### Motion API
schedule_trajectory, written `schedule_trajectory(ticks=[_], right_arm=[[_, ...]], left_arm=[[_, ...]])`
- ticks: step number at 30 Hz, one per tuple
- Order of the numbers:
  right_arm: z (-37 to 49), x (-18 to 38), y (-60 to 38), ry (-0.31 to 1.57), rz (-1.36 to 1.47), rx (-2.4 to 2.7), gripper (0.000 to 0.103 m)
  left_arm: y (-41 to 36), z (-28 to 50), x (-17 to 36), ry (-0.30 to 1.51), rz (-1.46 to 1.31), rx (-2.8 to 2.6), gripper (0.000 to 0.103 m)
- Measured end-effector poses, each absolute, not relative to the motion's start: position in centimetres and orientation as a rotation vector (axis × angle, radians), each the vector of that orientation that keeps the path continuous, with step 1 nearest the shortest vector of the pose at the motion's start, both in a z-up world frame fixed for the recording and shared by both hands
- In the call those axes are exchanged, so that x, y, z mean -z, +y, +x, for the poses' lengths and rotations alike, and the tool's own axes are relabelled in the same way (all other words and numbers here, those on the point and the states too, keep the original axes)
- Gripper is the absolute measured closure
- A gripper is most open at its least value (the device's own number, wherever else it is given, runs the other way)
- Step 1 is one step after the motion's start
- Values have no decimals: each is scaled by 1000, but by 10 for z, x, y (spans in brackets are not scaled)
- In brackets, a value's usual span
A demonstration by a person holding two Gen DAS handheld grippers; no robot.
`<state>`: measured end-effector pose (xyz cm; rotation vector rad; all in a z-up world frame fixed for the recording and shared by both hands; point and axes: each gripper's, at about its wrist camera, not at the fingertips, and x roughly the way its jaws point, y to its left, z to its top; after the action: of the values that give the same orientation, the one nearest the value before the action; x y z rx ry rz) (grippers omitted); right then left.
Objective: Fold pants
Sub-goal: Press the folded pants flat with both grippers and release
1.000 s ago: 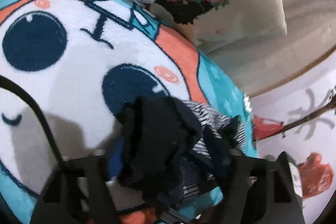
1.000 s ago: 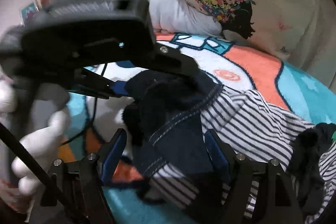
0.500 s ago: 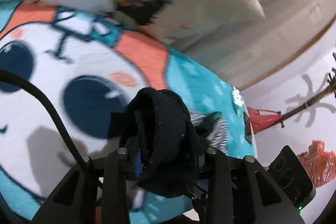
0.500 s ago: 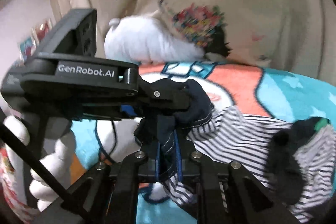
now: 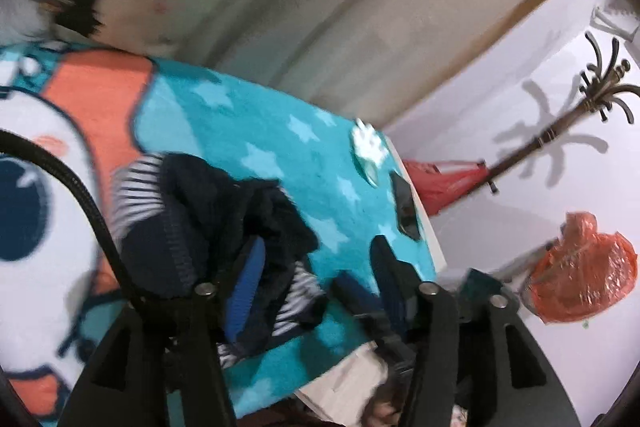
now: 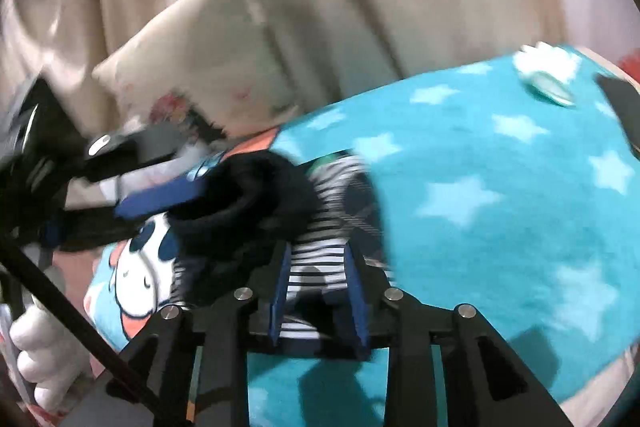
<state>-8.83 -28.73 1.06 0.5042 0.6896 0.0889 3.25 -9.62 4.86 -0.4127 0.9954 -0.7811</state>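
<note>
The bed's teal star blanket carries the bunched striped pants, lying just ahead of both tongs. The right tongs pinch a striped fold; the left tongs gape beside the dark bunch.

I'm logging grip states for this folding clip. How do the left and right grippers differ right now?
The left gripper stands open, its blue pads wide apart, with only one pad against the dark pants. The right gripper has its pads much closer together, with striped fabric between them; whether it truly clamps is unclear through the blur. Both are black with blue pads and hang over the teal star blanket.
</note>
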Motion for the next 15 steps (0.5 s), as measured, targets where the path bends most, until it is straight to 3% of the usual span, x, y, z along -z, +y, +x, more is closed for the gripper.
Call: schedule_trajectory(ticks=[6,9,15], right_arm=[[-91,-51,-288,557,547,-180,61],[-81,-67,-265,554,532,-283,54],[-39,-66,-219,621,461,-421,54]], left_arm=[[-35,31,-35,981,-459,538,43],[-20,24,-18,1003,-477,484,43],[7,14,-7,994,-521,433,43]])
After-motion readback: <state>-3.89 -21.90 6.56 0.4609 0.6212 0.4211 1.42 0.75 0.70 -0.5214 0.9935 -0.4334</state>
